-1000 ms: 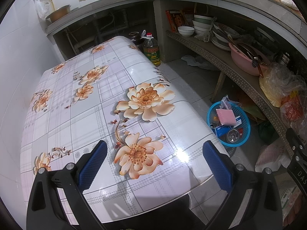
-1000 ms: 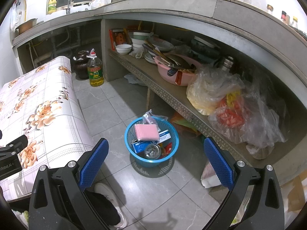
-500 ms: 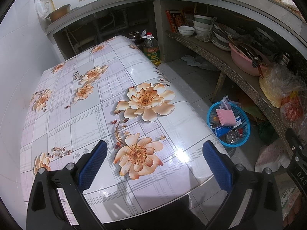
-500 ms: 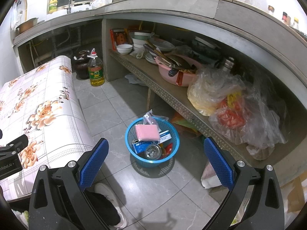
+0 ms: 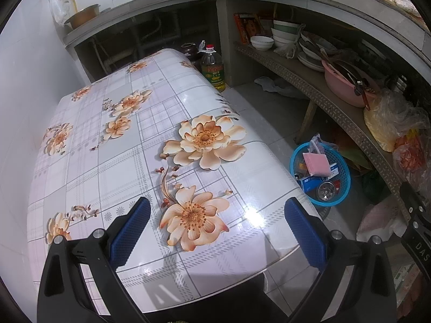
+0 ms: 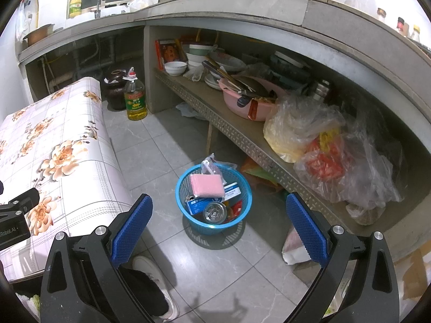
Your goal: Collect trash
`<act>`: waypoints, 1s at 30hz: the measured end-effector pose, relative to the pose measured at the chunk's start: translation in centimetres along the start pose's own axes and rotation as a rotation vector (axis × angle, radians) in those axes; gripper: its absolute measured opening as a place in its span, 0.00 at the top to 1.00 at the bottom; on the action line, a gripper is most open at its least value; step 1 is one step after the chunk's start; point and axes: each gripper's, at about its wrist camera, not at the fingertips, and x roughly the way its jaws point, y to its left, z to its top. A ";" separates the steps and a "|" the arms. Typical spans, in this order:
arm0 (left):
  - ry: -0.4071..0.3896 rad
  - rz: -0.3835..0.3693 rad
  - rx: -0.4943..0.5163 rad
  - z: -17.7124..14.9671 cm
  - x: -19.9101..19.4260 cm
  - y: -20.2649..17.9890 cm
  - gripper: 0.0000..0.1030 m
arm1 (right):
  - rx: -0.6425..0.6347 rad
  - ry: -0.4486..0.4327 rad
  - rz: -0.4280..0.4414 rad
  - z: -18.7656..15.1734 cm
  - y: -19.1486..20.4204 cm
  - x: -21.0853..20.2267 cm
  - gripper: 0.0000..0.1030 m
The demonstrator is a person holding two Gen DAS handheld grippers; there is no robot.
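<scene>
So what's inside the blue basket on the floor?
The blue basket holds a pink sponge, a blue-and-white box, a round metal piece, red wrappers and a clear plastic bag. Anything beneath them is covered.

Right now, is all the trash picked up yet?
Mostly, it seems. The blue basket on the floor already holds a pink sponge, a small box and a can. The left gripper and right gripper have open, empty jaws. The flowered table shows no trash.
</scene>
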 end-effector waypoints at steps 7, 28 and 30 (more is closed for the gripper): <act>0.001 -0.007 -0.016 0.2 -0.1 0.4 0.05 | -0.014 -0.010 0.008 0.5 0.3 0.3 0.07; 0.008 -0.010 -0.015 0.4 0.1 0.6 0.05 | -0.013 -0.007 0.007 0.5 -0.1 0.5 0.07; 0.010 -0.010 -0.015 0.4 0.2 0.5 0.05 | -0.014 -0.007 0.006 0.5 -0.2 0.5 0.07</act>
